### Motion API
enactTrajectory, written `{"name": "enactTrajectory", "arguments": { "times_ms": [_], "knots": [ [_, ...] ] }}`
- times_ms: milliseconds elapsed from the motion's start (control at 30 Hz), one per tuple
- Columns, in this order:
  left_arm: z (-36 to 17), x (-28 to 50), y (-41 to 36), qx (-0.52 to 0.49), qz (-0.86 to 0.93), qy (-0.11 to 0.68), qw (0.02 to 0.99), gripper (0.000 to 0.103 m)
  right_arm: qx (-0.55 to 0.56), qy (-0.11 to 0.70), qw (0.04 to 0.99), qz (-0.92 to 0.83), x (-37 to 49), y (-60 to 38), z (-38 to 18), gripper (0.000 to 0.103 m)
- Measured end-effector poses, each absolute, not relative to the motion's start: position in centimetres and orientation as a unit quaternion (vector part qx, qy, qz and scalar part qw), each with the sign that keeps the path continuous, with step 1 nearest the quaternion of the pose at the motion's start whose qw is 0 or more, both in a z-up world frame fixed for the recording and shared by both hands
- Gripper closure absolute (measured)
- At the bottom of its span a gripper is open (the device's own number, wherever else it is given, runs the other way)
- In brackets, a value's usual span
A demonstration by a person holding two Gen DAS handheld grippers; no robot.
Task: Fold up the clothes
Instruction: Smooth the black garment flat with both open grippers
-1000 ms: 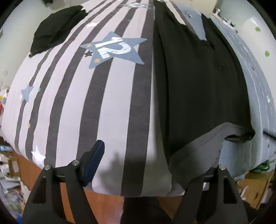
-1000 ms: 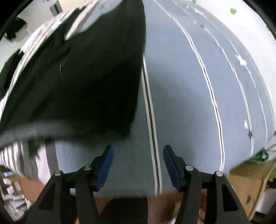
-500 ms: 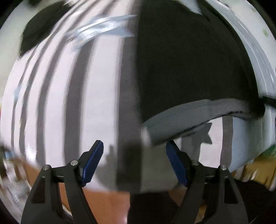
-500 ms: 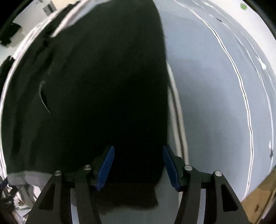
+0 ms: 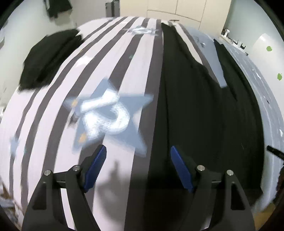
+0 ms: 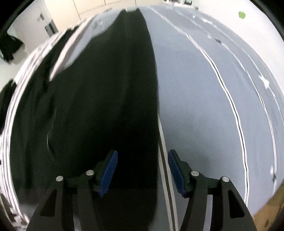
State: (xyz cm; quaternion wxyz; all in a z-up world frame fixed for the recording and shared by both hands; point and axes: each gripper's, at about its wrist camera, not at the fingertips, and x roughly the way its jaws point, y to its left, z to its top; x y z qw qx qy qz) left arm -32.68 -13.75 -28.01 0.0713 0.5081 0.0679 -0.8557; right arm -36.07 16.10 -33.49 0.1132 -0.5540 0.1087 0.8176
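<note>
Black garment (image 5: 204,110) is now spread long on the striped bedcover (image 5: 113,58), hem no longer lifted. Left tool (image 5: 138,168) and right tool (image 6: 142,170) are seen open, empty, above its near end; next fold is judged pending.

A black cloth garment (image 5: 204,115) lies on a grey-and-white striped bedsheet (image 5: 115,62). The sheet bears a blue star print (image 5: 108,119). Blue ribbed gripper pads (image 6: 108,170).

Bedroom: striped star-print bedsheet (image 5: 113,74), pale wardrobe doors (image 5: 177,8).
</note>
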Motion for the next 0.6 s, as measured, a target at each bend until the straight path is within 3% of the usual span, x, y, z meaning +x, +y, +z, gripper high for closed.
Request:
{"name": "enactTrajectory", "arguments": {
  "times_ms": [233,433,467,567,600],
  "knots": [
    [-31.2,-44.8,-14.1,0.487,-0.867,0.089,0.062,0.03,-0.507,0.123,0.131,0.843,-43.5,19.8,-34.3,0.048],
    [-34.1,-51.9,-14.4,0.501,-0.861,0.083,0.041,0.034,-0.489,0.074,0.121,0.861,-50.0,19.1,-36.7,0.047],
    [-34.5,-52.7,-14.4,0.504,-0.859,0.085,0.03,0.038,-0.489,0.075,0.122,0.86,-50.3,18.8,-37.6,0.047],
    [-34.9,-53.6,-14.3,0.505,-0.861,0.058,0.022,0.076,-0.498,0.094,0.13,0.852,-51.5,19.3,-39.6,0.046],
    [-34.7,-53.7,-14.5,0.504,-0.862,0.044,0.032,0.1,-0.5,0.099,0.131,0.85,-51.1,19.4,-40.1,0.043]
  ]
}}
